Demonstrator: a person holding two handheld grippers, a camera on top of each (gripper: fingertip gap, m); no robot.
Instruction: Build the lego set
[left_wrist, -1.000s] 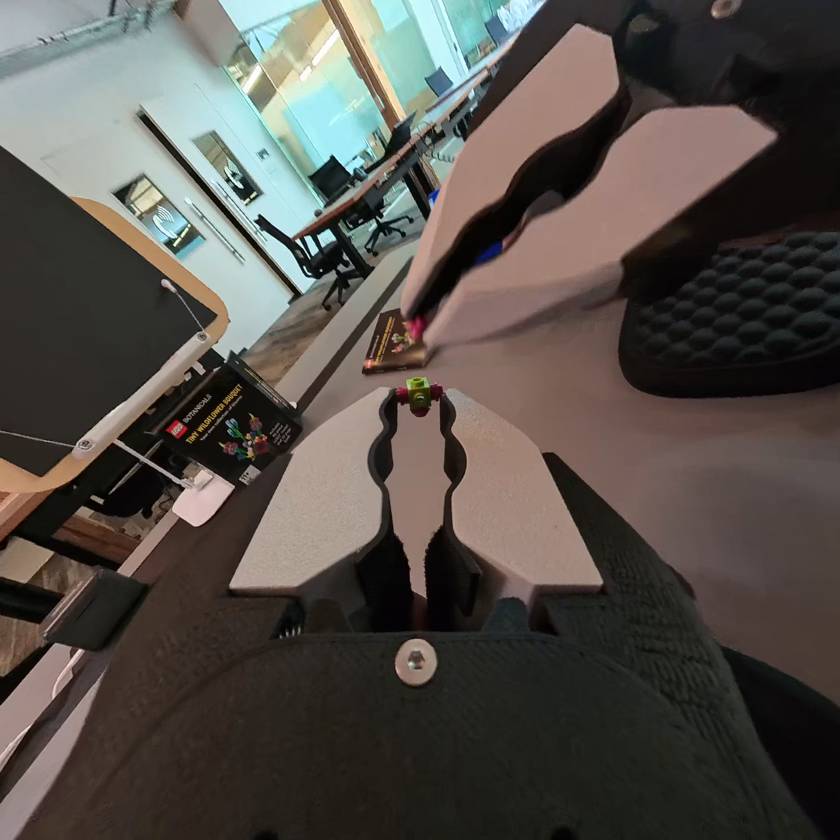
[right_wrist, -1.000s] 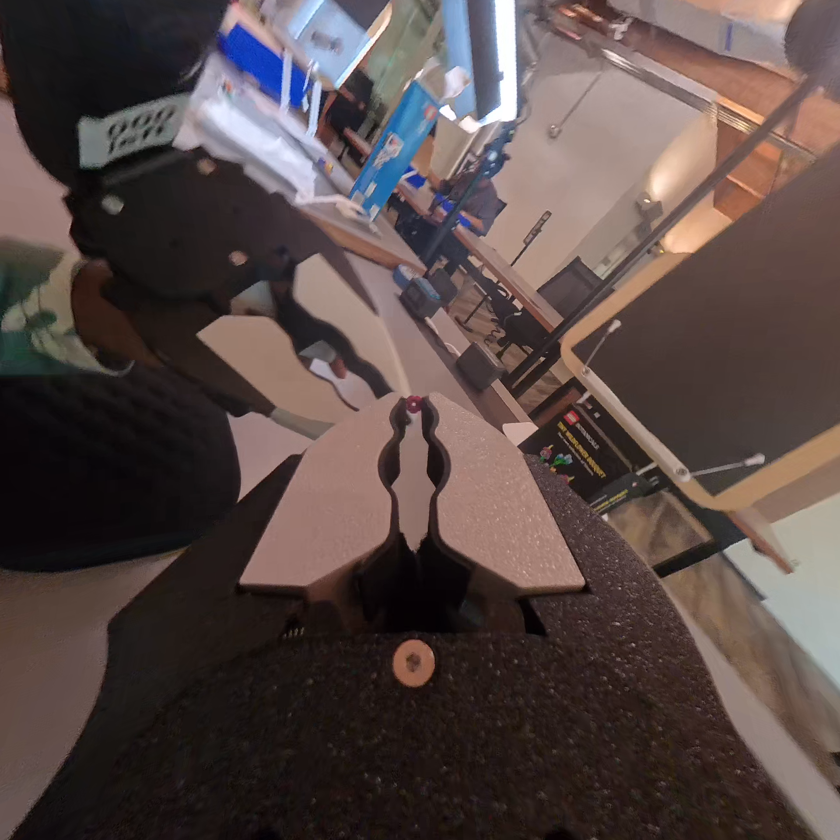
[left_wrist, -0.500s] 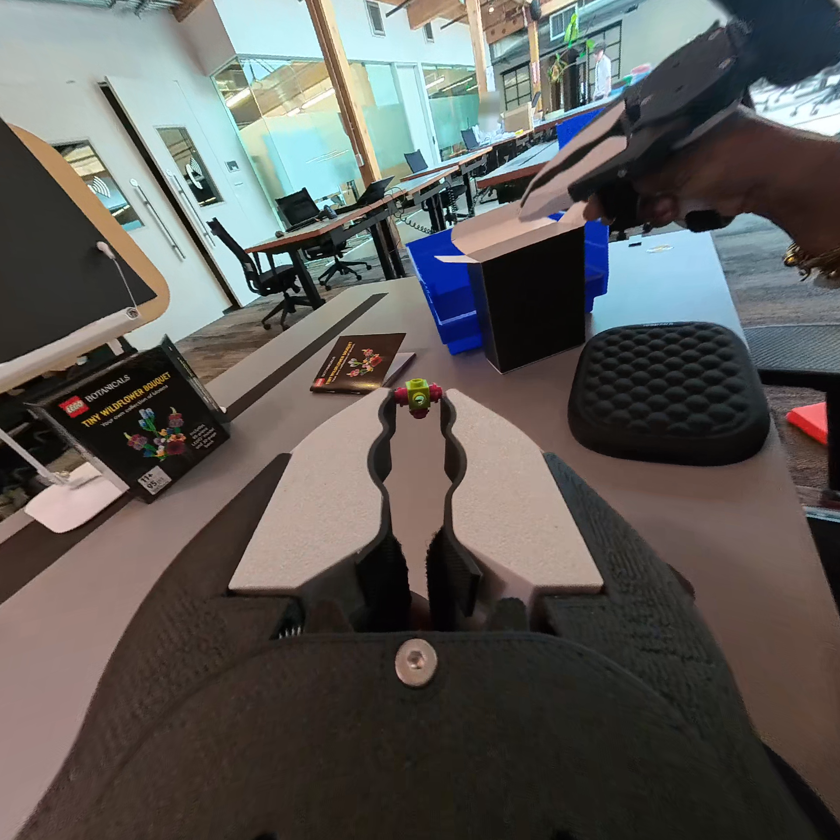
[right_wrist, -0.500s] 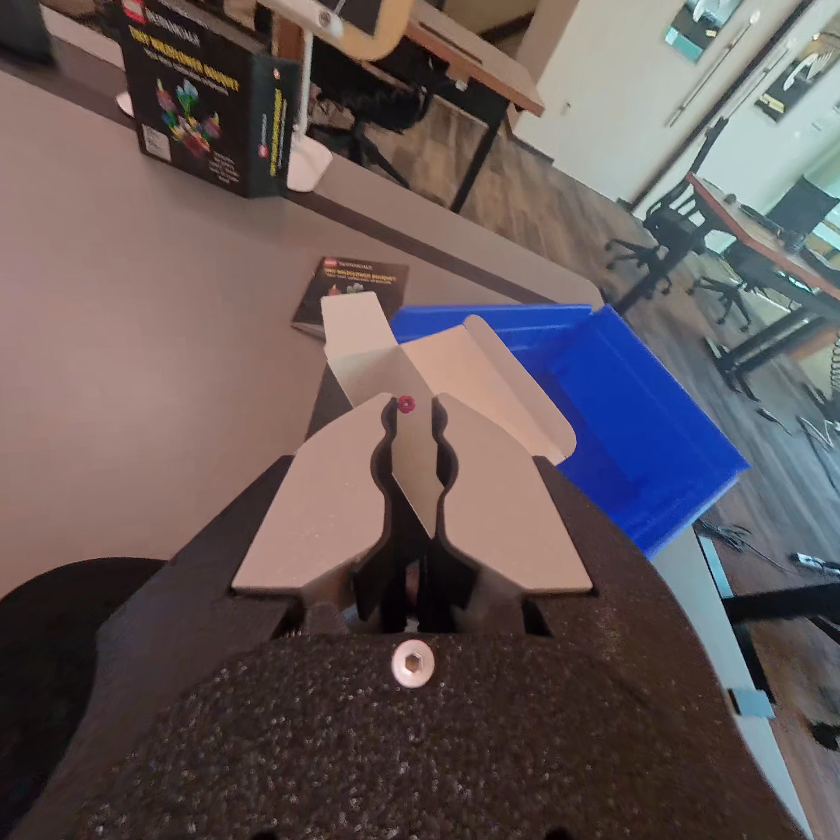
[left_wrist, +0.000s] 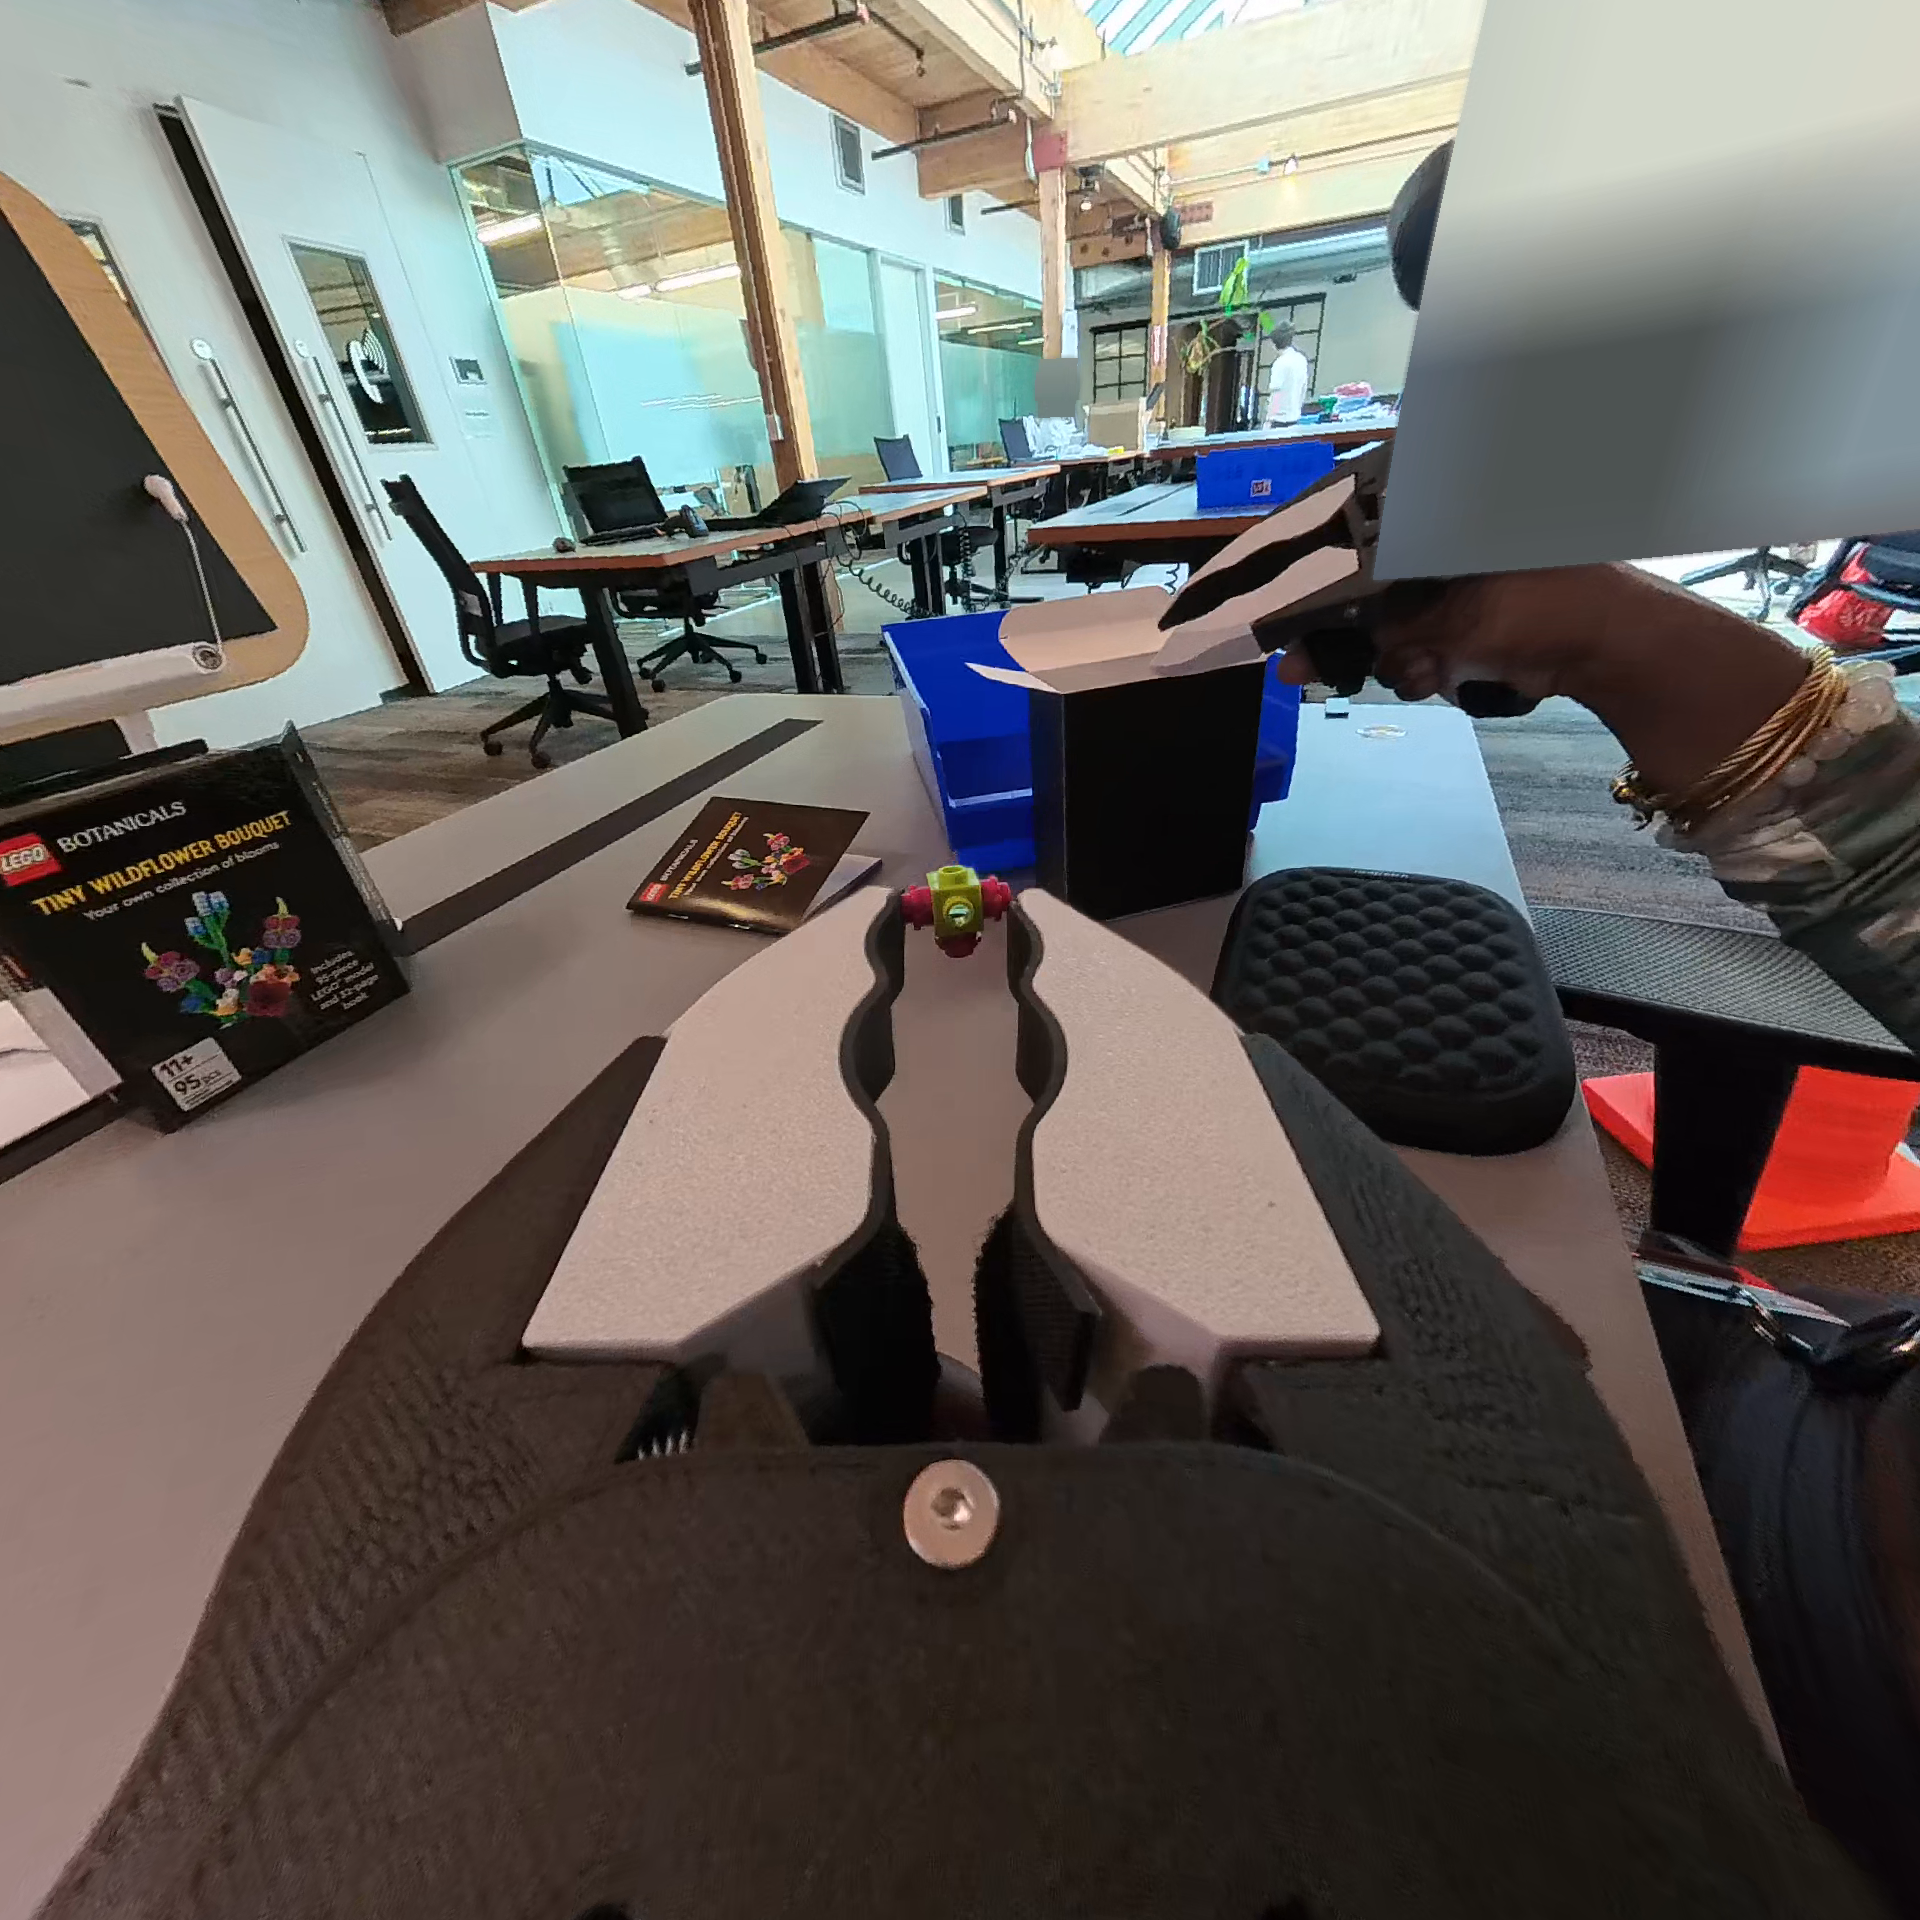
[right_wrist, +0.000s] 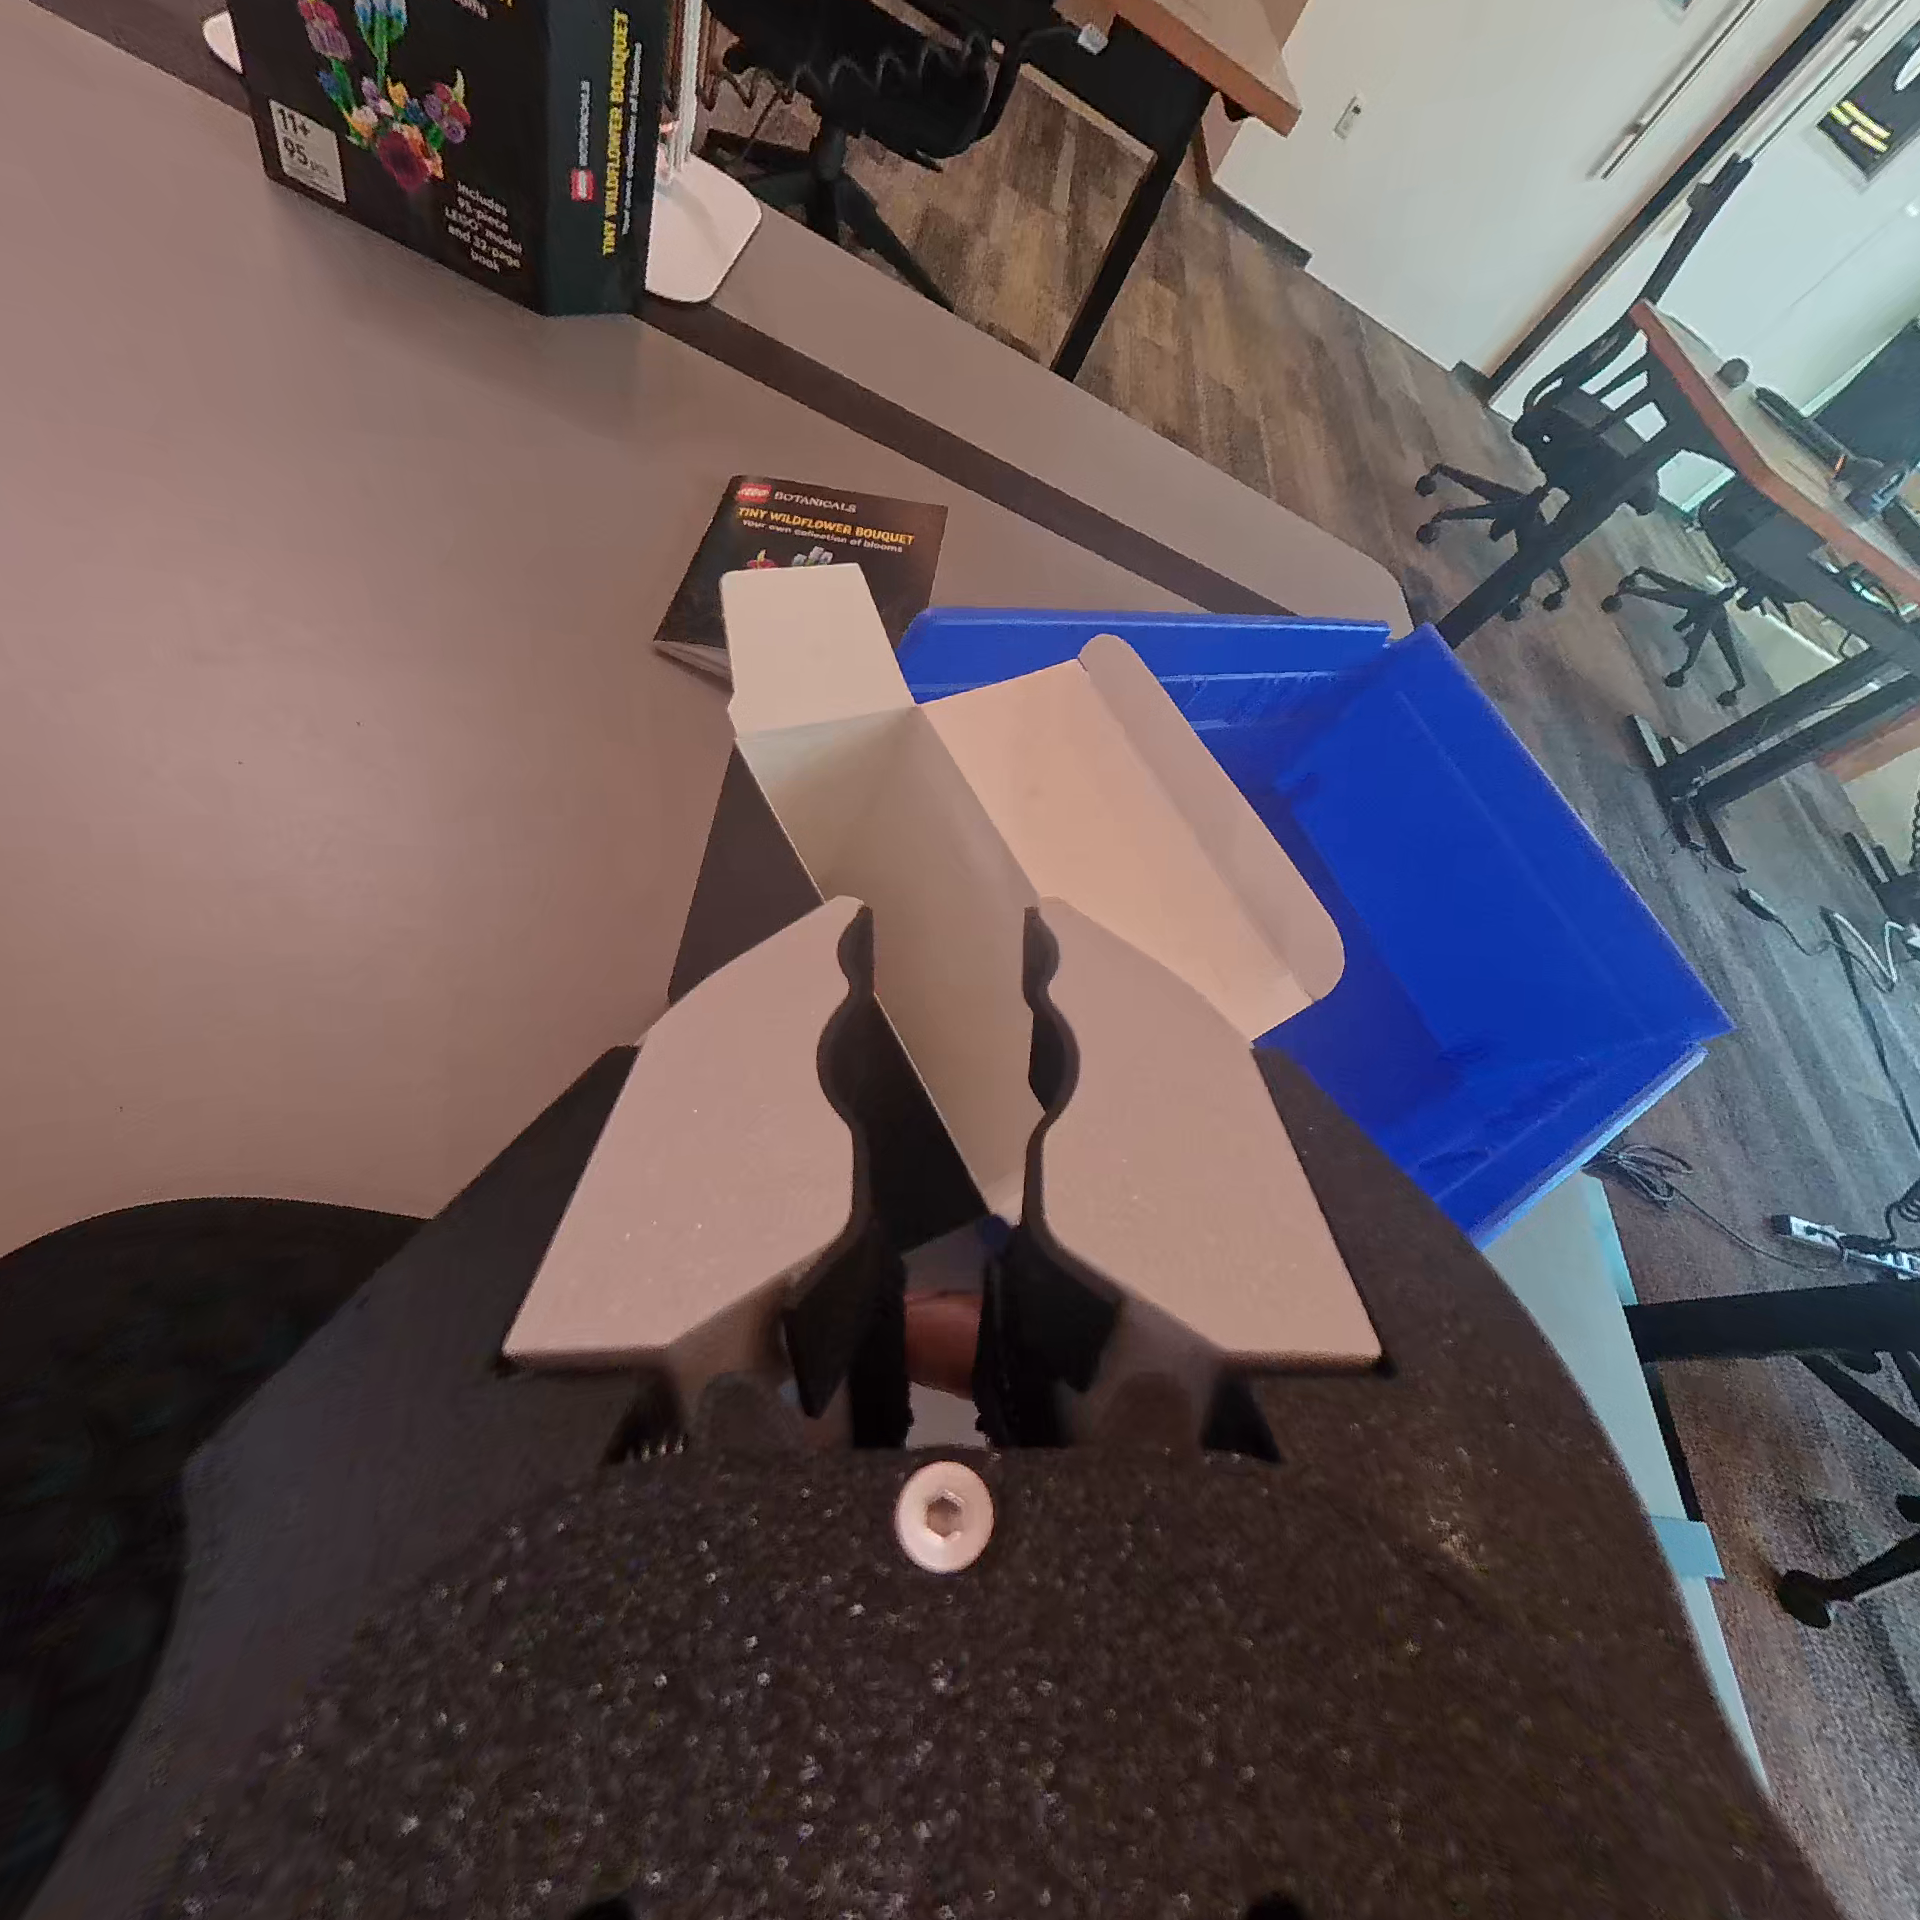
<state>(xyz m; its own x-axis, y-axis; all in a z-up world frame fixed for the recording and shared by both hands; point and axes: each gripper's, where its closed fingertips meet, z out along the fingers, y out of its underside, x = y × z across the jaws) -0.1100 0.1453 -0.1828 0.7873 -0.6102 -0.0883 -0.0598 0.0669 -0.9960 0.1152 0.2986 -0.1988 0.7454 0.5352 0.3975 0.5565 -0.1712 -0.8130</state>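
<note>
My left gripper (left_wrist: 954, 927) is shut on a small lego piece (left_wrist: 951, 904), a lime green cube with magenta studs, held at the fingertips above the grey table (left_wrist: 312, 1195). My right gripper (right_wrist: 948, 920) is open and empty, pointing down over an open black box with white flaps (right_wrist: 987, 790). In the left wrist view the right gripper (left_wrist: 1247, 597) hovers just above that box (left_wrist: 1143, 790). The inside of the box is hidden.
A blue bin (right_wrist: 1455, 883) stands behind the open box. An instruction booklet (left_wrist: 753, 862) lies flat on the table. The black lego set box (left_wrist: 197, 925) stands at the left. A black cushion pad (left_wrist: 1392, 1008) lies at the right. One gripper's finger ends stand about 30 cm off the other's.
My right gripper swung away from the left gripper to above the open box and opened; the small magenta piece at its tips is gone. My left gripper still holds its piece.
</note>
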